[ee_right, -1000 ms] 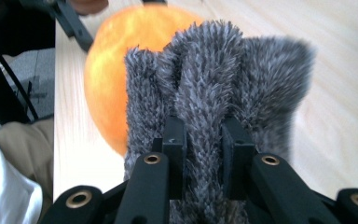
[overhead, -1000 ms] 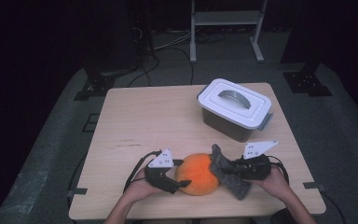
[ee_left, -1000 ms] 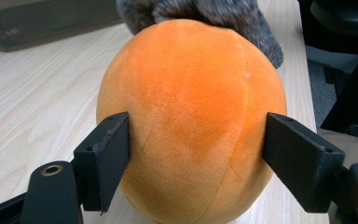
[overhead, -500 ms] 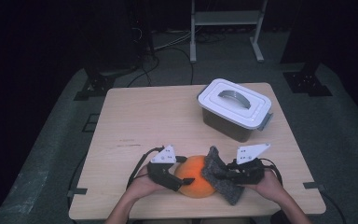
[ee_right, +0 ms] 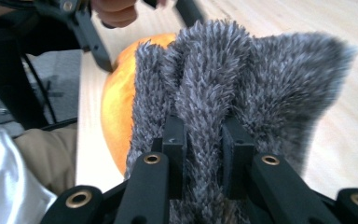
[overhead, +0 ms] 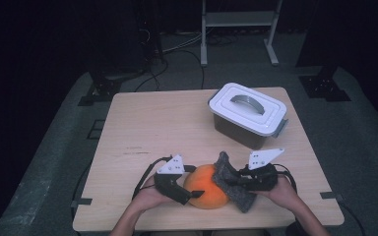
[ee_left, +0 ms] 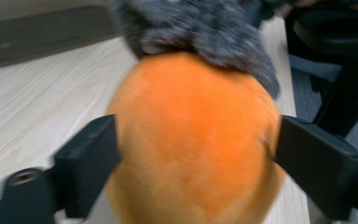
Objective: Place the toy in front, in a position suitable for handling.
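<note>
The step in hand looks like wiping the round orange ball-like object (overhead: 205, 186) with the shaggy grey cloth (overhead: 232, 183), one gripper steadying and the other rubbing. The orange object sits at the near edge of the pale wooden surface (overhead: 167, 123), between the two hands.

To do it well, the left gripper (overhead: 189, 195) should keep its jaws pressed evenly on opposite flanks of the orange object so it cannot roll or squirt out toward the near edge. The left gripper view shows the jaws straddling it at about its widest part, which seems a sound hold. The right gripper (ee_right: 204, 140) is clenched on a fold of the grey cloth, pinched narrowly between its jaws. I would judge the pinch secure, but the loose pile should be dragged flat over the curve, not bunched. Light pressure is wiser, since a hard push would fight the left grip.

The left hand (overhead: 150, 196) comes in low from the near edge, its gripper pointing right and slightly away across the surface. The right hand (overhead: 283, 189) mirrors it, its gripper pointing left with the cloth draped against the orange object's right side and top.

Farther off, well apart from the work, stands a white-lidded grey plastic box with a handle (overhead: 248, 113), closed.
</note>
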